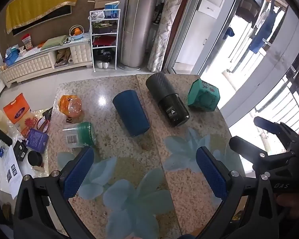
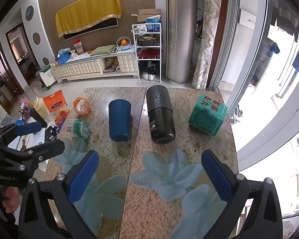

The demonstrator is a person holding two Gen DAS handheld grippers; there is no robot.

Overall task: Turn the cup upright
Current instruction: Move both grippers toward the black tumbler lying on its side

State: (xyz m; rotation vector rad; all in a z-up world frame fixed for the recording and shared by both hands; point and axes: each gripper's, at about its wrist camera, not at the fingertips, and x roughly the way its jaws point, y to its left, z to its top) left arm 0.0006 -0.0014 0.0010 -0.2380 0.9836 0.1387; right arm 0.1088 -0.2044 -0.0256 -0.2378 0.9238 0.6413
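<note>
I see the dark blue plastic cup (image 1: 130,113) lying on its side on the speckled stone tabletop (image 1: 113,145), just beside the black cylindrical flask (image 1: 166,99). Both my left tool (image 1: 145,174) and right tool (image 2: 152,176) hang back, spread apart and empty, probably lining up a grasp.

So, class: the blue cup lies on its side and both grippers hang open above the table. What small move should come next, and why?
Probably ease the left gripper forward and down toward the blue cup. The cup lies on its side straight ahead between the open jaws, untouched, and the right gripper faces the black flask instead.
</note>
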